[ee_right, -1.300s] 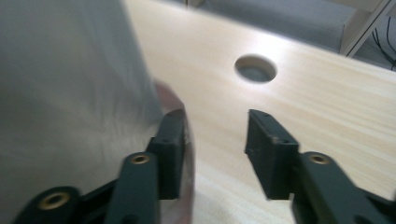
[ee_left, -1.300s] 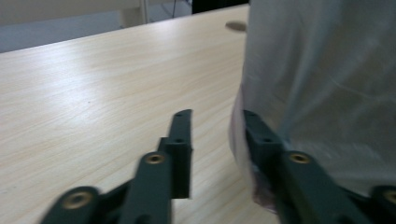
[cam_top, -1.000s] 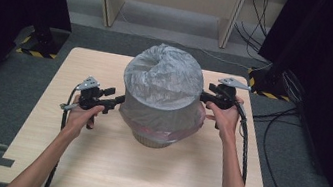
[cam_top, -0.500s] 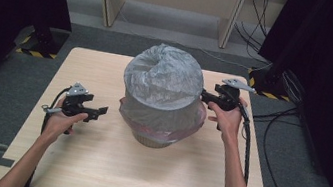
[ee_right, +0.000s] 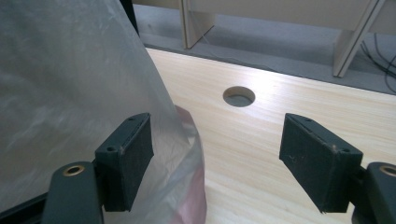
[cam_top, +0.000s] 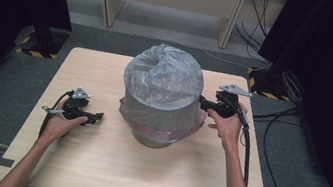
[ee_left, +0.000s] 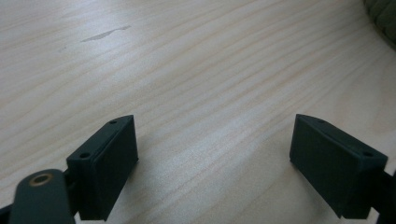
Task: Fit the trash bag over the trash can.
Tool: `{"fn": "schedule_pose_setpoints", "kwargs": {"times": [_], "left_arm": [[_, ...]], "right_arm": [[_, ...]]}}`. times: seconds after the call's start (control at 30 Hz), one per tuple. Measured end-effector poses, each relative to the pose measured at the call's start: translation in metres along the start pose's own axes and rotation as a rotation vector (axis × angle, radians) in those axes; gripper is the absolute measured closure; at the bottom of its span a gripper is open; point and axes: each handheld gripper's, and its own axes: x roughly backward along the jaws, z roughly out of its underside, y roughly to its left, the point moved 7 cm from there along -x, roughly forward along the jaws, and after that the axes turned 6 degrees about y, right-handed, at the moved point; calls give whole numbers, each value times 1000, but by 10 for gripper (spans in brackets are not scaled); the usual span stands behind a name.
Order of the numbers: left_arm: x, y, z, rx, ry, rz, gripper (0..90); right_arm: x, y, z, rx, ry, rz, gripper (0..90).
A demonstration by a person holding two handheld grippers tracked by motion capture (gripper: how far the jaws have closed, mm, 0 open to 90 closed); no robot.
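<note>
The bin (cam_top: 159, 107) stands mid-bench (cam_top: 92, 163), a thin grey bag (cam_top: 162, 75) draped over it: light, soft, slippery, best pinched at the loose hem. The right gripper (ee_right: 217, 154), jaws just opened, sits beside it empty; the left gripper (ee_left: 215, 158) likewise, over bare wood.

— Any writing, labels or numbers to read near the bin (cam_top: 161, 98)?

— None. The grey bag (cam_top: 162, 80) drawn over the bin is plain, and so is the pink liner (cam_top: 158, 131) showing under its lower edge.

— Any signs around the bin?

— Just black-and-yellow hazard stripes (cam_top: 34, 52) on the floor to the bin's left, and another strip (cam_top: 263, 93) to its right, behind the table (cam_top: 93, 158). They carry no words.

— And the table beside the bin?

— Bare wood grain, no print.
</note>
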Motion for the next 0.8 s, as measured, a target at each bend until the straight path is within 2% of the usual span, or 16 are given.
{"fn": "schedule_pose_setpoints", "kwargs": {"times": [0.27, 0.37, 0.6, 0.8], "left_arm": [[0, 0, 0, 0, 0, -2, 141], [0, 0, 0, 0, 0, -2, 141], [0, 0, 0, 1, 0, -2, 141], [0, 0, 0, 1, 1, -1, 141]], "right_arm": [[20, 4, 8, 7, -23, 4, 265], [27, 6, 3, 8, -51, 0, 265], [47, 12, -29, -7, -142, -13, 262], [63, 18, -68, 17, -203, -14, 262]]}}
